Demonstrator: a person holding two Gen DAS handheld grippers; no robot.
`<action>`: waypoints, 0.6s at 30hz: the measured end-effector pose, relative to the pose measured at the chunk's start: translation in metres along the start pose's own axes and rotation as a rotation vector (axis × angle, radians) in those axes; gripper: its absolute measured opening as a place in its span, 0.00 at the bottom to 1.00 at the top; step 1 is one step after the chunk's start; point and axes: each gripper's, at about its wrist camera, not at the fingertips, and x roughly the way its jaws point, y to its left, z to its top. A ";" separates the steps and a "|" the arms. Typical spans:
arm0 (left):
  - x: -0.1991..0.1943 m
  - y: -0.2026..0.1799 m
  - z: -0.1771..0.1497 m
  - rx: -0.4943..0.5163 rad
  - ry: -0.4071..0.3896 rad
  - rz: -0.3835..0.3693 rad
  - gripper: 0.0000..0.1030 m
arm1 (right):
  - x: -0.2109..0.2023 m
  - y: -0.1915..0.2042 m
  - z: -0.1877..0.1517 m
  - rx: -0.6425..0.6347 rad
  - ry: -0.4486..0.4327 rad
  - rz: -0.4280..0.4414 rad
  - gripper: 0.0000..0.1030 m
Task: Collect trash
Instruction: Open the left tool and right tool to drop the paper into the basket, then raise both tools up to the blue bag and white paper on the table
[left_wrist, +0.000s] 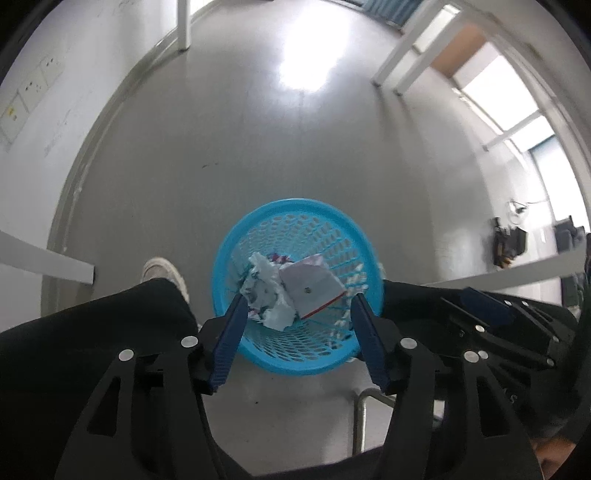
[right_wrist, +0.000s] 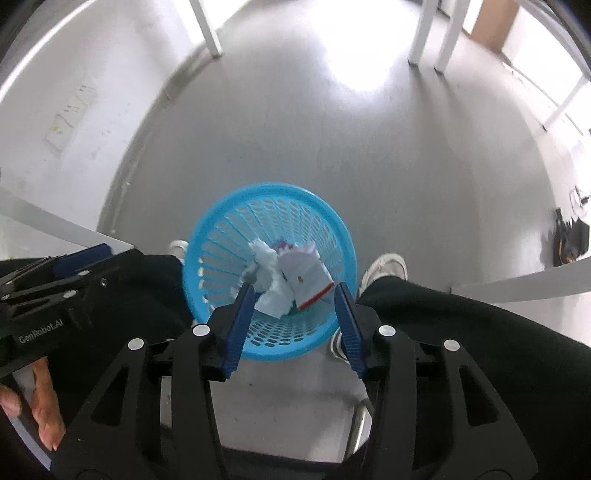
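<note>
Blue mesh basket: stood on the grey floor between the person's black-trousered legs. Contents: crumpled white paper beside a flat white packet with a red edge, both lying at the bottom. Left gripper: held above the basket, jaws apart, nothing between them. Right gripper: likewise above the basket, jaws apart and empty. White shoes are seen at either side of the basket.
</note>
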 end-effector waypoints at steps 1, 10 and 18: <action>-0.010 -0.003 -0.003 0.020 -0.025 -0.013 0.59 | -0.007 0.001 -0.003 -0.008 -0.017 -0.003 0.42; -0.061 -0.024 -0.034 0.116 -0.102 -0.002 0.65 | -0.070 0.003 -0.035 -0.044 -0.135 0.018 0.52; -0.109 -0.031 -0.064 0.145 -0.177 -0.029 0.77 | -0.118 -0.003 -0.063 -0.021 -0.215 0.062 0.56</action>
